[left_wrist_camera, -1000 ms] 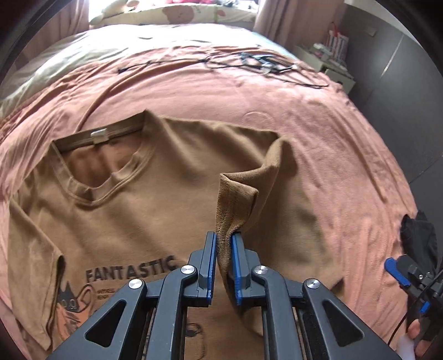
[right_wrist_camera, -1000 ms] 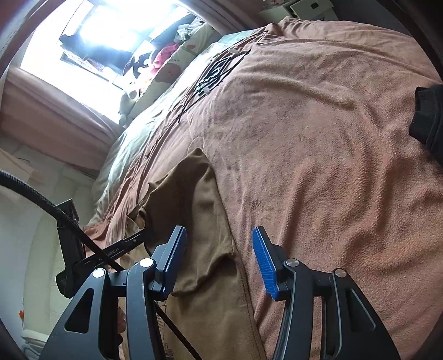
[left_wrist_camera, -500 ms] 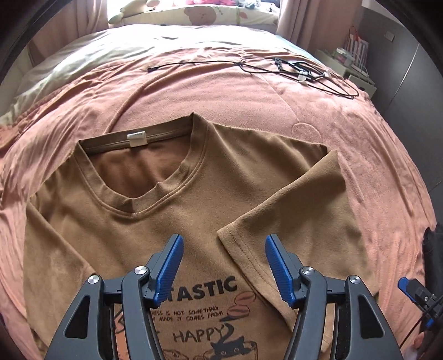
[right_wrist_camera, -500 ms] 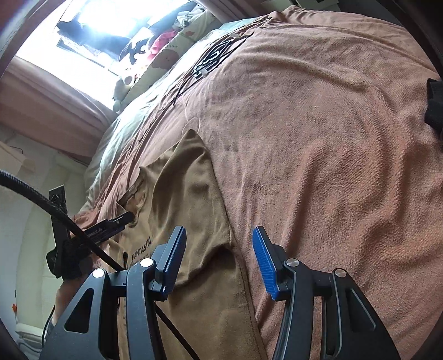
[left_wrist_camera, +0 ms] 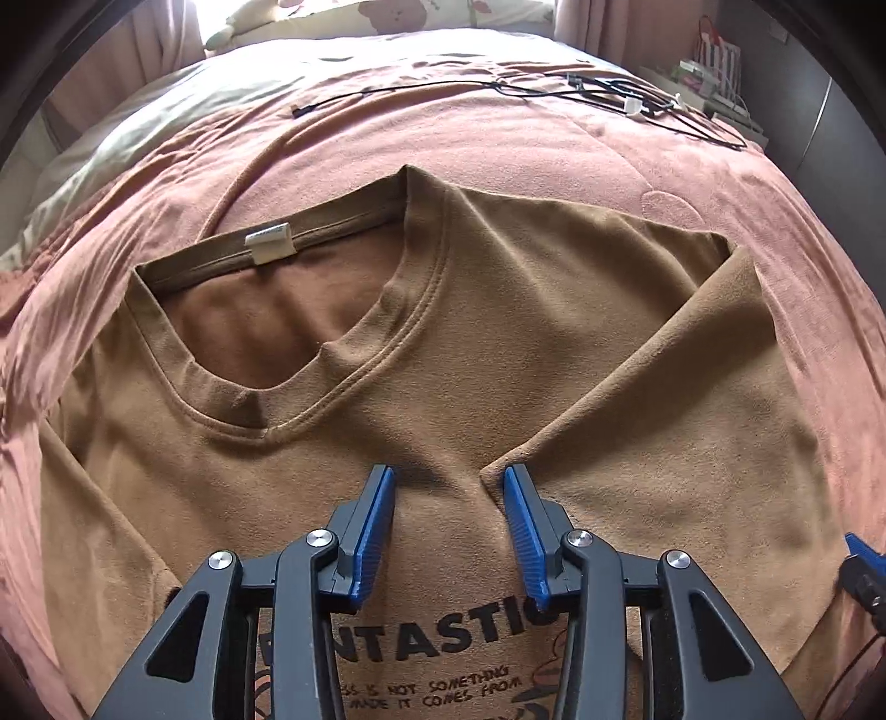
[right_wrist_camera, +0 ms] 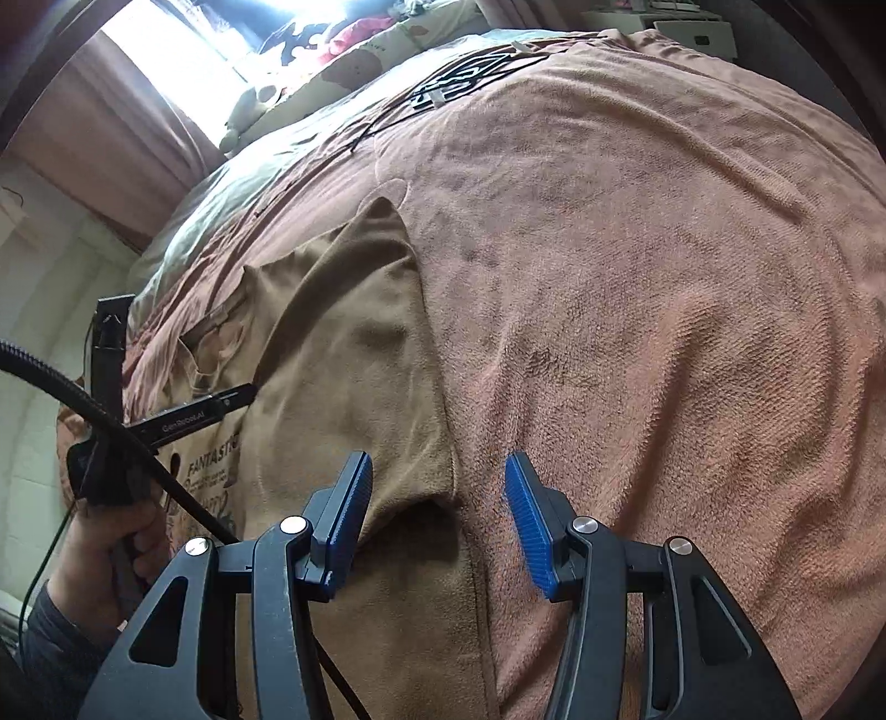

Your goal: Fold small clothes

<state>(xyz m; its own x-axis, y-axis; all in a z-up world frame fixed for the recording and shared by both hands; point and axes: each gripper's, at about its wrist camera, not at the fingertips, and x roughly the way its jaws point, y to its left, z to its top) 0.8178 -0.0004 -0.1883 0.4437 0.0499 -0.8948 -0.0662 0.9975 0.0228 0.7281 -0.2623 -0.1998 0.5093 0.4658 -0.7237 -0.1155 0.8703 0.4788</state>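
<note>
A brown T-shirt (left_wrist_camera: 498,332) with black "FANTASTIC" print lies face up on the bed, collar toward the far side. Its right sleeve (left_wrist_camera: 664,421) is folded inward over the chest. My left gripper (left_wrist_camera: 448,484) stands open just above the chest, its right pad by the sleeve's corner, holding nothing. In the right wrist view the same shirt (right_wrist_camera: 354,387) lies at the left, and my right gripper (right_wrist_camera: 437,471) is open over its folded right edge. The left gripper's body (right_wrist_camera: 188,412) and a hand (right_wrist_camera: 105,548) show at the far left.
A pinkish-brown blanket (right_wrist_camera: 664,277) covers the bed. Black cables (left_wrist_camera: 609,94) lie at the far end near pillows (left_wrist_camera: 443,11). A nightstand (left_wrist_camera: 714,72) stands at the back right. The right gripper's blue tip (left_wrist_camera: 858,548) shows at the right edge.
My left gripper let go of the sleeve, which now lies flat over the chest, and has lowered toward the shirt. The right gripper stayed open and shifted slightly.
</note>
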